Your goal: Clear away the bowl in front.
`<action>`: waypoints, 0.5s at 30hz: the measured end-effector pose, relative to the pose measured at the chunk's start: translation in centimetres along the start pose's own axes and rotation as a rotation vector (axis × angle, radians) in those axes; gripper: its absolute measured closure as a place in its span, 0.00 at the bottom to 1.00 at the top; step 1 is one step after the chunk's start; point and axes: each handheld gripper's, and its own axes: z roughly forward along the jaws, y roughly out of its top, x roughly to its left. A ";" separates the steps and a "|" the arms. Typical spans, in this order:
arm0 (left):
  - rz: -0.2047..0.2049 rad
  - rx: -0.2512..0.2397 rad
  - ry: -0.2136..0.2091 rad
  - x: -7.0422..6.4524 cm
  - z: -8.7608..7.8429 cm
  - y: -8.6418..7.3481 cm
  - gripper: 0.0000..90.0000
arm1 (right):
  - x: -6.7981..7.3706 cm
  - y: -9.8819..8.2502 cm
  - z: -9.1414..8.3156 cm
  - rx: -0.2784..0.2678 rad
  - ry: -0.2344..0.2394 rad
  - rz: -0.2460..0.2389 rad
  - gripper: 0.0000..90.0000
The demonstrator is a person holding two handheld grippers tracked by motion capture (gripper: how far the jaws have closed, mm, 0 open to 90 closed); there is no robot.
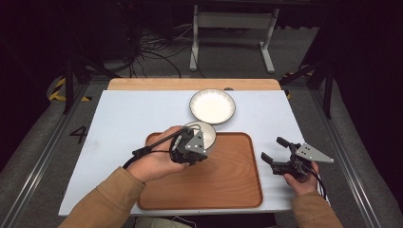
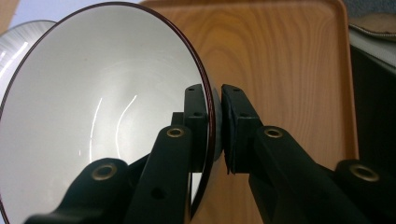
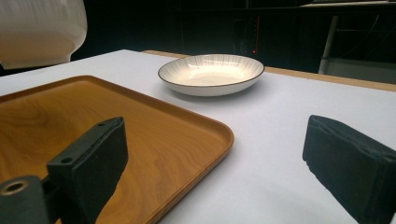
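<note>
A white bowl [image 1: 205, 131] with a dark rim hangs tilted over the far edge of the wooden tray [image 1: 228, 180]. My left gripper [image 1: 196, 137] is shut on its rim. In the left gripper view the two jaws pinch the rim, one pad inside the bowl [image 2: 93, 102] and one outside, with the gripper [image 2: 215, 126] above the tray [image 2: 280, 60]. My right gripper [image 1: 272, 148] is held just right of the tray, open and with nothing in it. In the right gripper view its jaws [image 3: 215, 163] stand wide apart over the tray's corner [image 3: 140, 135] and the white mat.
A shallow striped plate [image 1: 212, 106] sits on the white mat [image 1: 123, 118] beyond the tray; it appears as plate [image 3: 211, 73] and plate [image 2: 18, 42] too. The held bowl [image 3: 42, 28] is at that view's upper left. Table legs and cables stand behind.
</note>
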 end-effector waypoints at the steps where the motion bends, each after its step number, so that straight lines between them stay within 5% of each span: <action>1: -0.001 0.000 -0.004 -0.1 0.2 -0.1 0.91 | 0.0 0.0 0.0 0.001 0.000 0.000 0.08; 15: -0.006 0.033 -0.049 -0.7 2.0 -0.9 0.91 | 0.0 0.0 0.0 0.001 0.001 -0.001 0.08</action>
